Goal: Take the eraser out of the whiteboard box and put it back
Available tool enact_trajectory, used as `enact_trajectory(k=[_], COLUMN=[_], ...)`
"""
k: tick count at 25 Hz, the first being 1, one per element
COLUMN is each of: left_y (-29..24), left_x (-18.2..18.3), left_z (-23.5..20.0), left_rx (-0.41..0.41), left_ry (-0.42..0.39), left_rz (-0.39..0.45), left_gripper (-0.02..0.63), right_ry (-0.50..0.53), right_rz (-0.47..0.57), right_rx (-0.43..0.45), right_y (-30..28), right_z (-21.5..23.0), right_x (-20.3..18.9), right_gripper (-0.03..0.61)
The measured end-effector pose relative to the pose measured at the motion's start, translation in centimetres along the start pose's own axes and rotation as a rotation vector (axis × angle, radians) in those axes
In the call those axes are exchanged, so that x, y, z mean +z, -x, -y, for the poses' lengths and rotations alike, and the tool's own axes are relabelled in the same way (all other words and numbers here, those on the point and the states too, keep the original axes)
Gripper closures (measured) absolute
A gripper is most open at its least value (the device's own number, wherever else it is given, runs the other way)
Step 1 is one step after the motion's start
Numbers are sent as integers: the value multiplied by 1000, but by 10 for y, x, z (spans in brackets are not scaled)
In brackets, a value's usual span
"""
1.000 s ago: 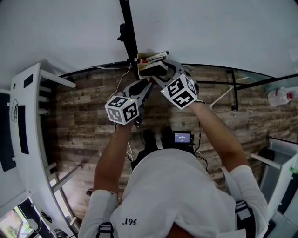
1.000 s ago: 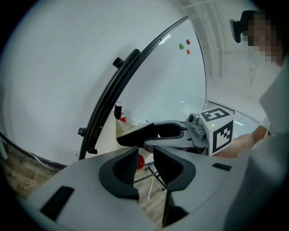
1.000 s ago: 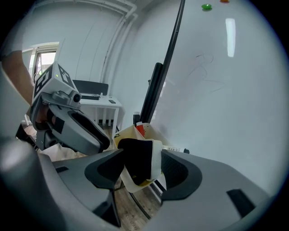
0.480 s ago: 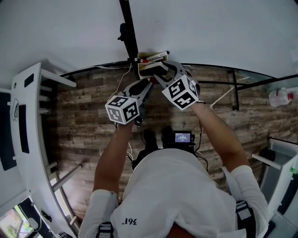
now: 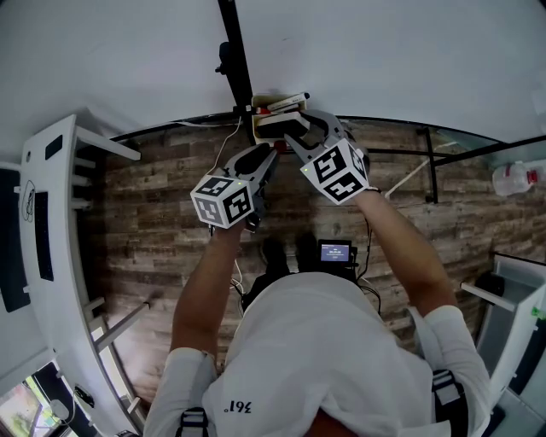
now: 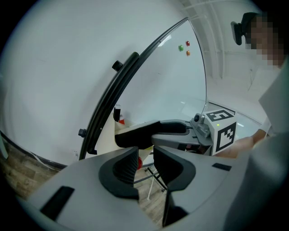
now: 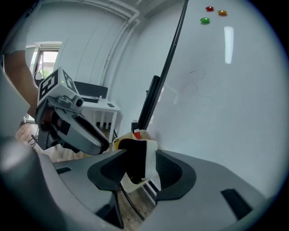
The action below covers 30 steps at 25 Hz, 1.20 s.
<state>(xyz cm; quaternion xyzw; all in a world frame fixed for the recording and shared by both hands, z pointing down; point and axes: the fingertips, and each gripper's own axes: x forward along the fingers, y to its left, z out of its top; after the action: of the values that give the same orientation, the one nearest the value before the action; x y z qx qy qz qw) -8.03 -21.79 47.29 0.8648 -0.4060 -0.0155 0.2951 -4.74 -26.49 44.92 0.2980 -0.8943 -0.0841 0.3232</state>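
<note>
The eraser (image 7: pixel 135 162), black felt on a white body, stands between the pads of my right gripper (image 7: pixel 141 168), whose jaws are closing and touch it on both sides. It sits at the mouth of the cream whiteboard box (image 5: pixel 271 107), which hangs at the whiteboard's lower edge beside the black frame post (image 5: pixel 232 51). A red-capped marker (image 7: pixel 137 134) stands in the box. In the head view my right gripper (image 5: pixel 286 128) reaches into the box. My left gripper (image 5: pixel 263 156) hovers just below and left of it. In its own view the left gripper (image 6: pixel 145 164) has a narrow gap and holds nothing.
The whiteboard (image 5: pixel 384 51) fills the space ahead, with coloured magnets (image 7: pixel 212 13) high up. A white desk (image 5: pixel 47 213) curves along the left. A bottle (image 5: pixel 512 177) and more white furniture stand at the right. The floor (image 5: pixel 162 213) is wood-patterned.
My right gripper's jaws have narrowed around the eraser and nudged slightly up toward the box. The left gripper has stayed put.
</note>
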Motion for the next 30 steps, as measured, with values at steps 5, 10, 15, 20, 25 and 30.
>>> enact_trajectory(k=[5,10,15,20,25,30], left_y=[3,7,12,16,21,29], left_x=[2,6,6,10,18,31], left_z=[4,10,13,19,29,42], left_rx=[-6,-9,-8,-12,-24,-42], left_ry=[-7,-19,-28,-37,-54,-78], left_rz=[5,14,18,30,47,76], left_gripper=[522,522,522,522,522,522], right_ry=[-6,-11,-15,-17,-17,-37], right_rz=[12,31,46,58,81,123], right_rx=[-20,-33,-45,-55,-71,-89], right_y=[11,21,30,41,49,62], right_z=[4,5,5,4,5,7], right_x=[2,4,5,9,15,25], right_gripper=[370,371,374,374,376,376])
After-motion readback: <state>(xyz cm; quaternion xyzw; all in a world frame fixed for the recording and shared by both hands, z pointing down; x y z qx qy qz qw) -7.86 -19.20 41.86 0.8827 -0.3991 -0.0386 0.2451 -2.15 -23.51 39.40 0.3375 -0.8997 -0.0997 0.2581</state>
